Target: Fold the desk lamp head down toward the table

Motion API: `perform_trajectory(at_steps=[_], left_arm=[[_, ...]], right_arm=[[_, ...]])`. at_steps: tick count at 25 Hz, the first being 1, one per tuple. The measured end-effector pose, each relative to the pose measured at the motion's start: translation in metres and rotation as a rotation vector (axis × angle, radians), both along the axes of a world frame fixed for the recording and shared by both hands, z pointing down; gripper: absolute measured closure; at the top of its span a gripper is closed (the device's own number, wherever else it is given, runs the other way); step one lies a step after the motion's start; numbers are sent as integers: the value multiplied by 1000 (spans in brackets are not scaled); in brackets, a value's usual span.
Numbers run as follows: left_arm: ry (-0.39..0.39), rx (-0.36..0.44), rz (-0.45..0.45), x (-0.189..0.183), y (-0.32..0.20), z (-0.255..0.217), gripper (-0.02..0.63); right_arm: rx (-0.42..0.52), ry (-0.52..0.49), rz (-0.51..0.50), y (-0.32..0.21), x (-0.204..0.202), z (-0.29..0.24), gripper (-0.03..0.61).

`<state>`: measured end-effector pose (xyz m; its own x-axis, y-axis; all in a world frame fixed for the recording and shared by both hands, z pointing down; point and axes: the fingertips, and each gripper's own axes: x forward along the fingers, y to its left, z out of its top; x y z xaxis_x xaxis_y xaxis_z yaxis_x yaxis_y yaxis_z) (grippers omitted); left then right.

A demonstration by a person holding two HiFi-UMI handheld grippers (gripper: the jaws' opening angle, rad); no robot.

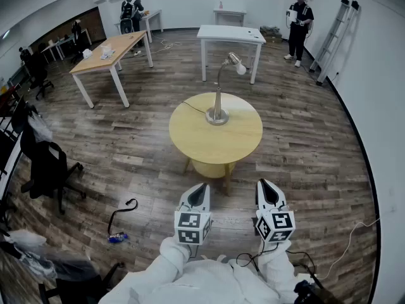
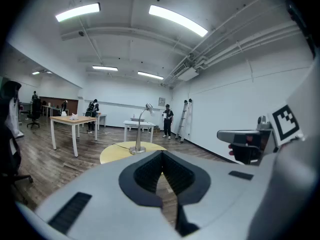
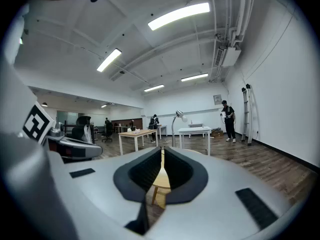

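We've got the round table (image 1: 190,141) ahead, and the desk lamp (image 1: 218,111) stands just past its middle, neck upright, head up high. Our left gripper (image 1: 199,189) and right gripper (image 1: 266,186) hang well short of it, both with jaws pressed together, nothing between them

Bright, even room light from ceiling strips (image 2: 177,20) at 12 o'clock, blown out white. Shadows faint. Heavy fisheye bending and black vignette at every edge; little blur.
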<state>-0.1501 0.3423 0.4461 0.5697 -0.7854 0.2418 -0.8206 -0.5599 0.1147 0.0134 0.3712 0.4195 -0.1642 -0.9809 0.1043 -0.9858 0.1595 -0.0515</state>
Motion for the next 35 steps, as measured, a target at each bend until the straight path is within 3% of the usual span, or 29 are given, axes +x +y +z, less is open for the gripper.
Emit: perform_trajectory(at_steps=[12, 20, 35], left_arm=[[0, -35, 46, -17, -28, 15, 613], [8, -40, 52, -10, -59, 19, 613], [-16, -21, 8, 42, -187, 14, 612]], right_arm=[[-30, -64, 88, -24, -3, 20, 575], [-27, -53, 93, -56, 4, 19, 575], [-9, -54, 25, -197, 48, 12, 575]])
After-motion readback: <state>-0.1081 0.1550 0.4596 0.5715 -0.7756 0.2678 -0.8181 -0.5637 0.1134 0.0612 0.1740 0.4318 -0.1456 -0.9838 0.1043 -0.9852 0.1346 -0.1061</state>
